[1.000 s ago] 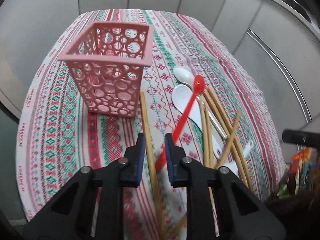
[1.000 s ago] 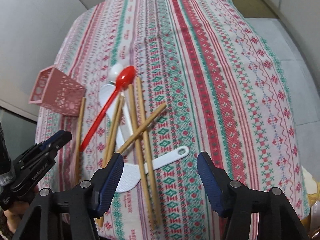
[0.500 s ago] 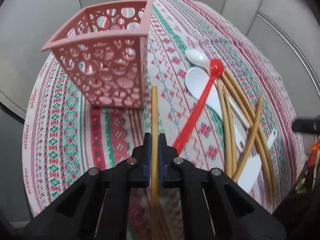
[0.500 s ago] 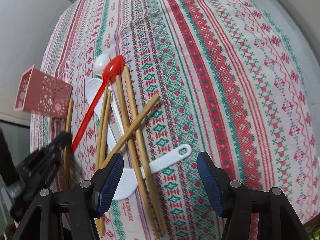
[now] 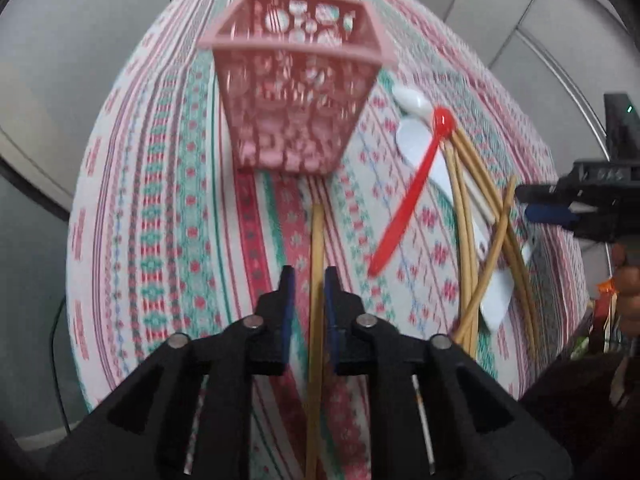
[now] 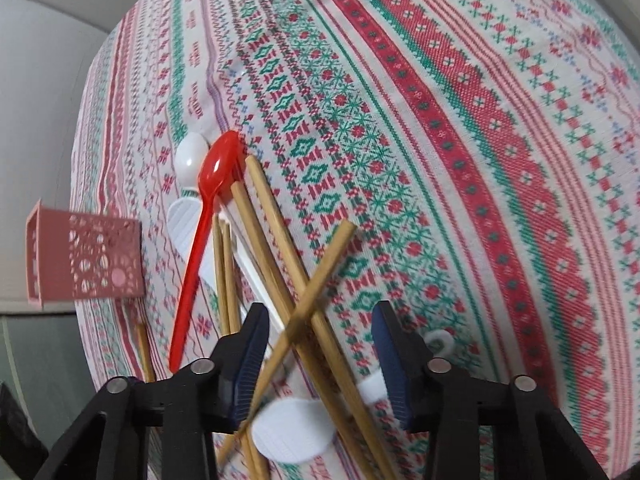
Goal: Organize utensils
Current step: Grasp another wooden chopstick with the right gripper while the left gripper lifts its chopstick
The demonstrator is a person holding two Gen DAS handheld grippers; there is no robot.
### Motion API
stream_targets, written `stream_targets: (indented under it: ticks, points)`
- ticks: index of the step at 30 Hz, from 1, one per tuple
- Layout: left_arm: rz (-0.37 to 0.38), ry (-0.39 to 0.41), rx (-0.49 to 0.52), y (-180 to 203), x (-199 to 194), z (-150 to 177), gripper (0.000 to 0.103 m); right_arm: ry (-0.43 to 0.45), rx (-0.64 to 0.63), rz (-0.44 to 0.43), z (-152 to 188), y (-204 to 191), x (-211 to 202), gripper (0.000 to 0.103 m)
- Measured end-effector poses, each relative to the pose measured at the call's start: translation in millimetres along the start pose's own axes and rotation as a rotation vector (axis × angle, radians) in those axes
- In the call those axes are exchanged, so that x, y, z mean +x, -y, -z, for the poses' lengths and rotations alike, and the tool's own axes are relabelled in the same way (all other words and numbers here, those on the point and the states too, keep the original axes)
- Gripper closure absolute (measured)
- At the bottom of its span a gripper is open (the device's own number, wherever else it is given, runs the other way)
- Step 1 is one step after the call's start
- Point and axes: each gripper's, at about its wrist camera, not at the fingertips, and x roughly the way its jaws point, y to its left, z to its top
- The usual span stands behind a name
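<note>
Left wrist: we see left gripper (image 5: 308,286) slightly parted around chopstick (image 5: 317,264), contact unclear; pink basket (image 5: 298,92) at 12 o'clock.

Right wrist: we see right gripper (image 6: 320,354) wide open, gripping nothing, over crossed chopsticks (image 6: 280,280); red spoon (image 6: 204,232) at 10 o'clock.

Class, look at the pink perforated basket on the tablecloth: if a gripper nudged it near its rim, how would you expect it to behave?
The pink basket looks thin-walled and full of holes, so probably light and easy to slide on the tablecloth. It stands tall, narrowing to a smaller base, and no utensils show inside, so a push near the rim would likely tip it. Pushing low seems safer.
</note>
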Motion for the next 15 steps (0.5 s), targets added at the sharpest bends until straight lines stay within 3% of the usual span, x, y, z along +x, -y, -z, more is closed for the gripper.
stream_targets:
  ticks: [5,10,11,13,15]
  points:
    - [-0.043,-0.012,0.026,4.6,21.7,-11.1,0.082,-0.008,0.049,0.003,-6.7,2.2,11.8,0.067]
    - [-0.098,0.044,0.066,18.2,27.6,-17.1,0.082,0.013,0.046,0.005,-10.5,1.6,16.0,0.076]
    - [-0.111,0.050,0.075,19.4,26.1,-14.9,0.083,0.017,0.045,0.005,-10.2,2.5,16.8,0.081]
    - [-0.114,0.052,0.088,21.0,25.6,-14.7,0.095,0.026,0.049,-0.006,-9.6,5.6,17.1,0.085]
    - [-0.131,0.058,0.093,27.2,27.4,-15.6,0.095,0.026,0.057,-0.033,-9.9,9.9,18.3,0.088]
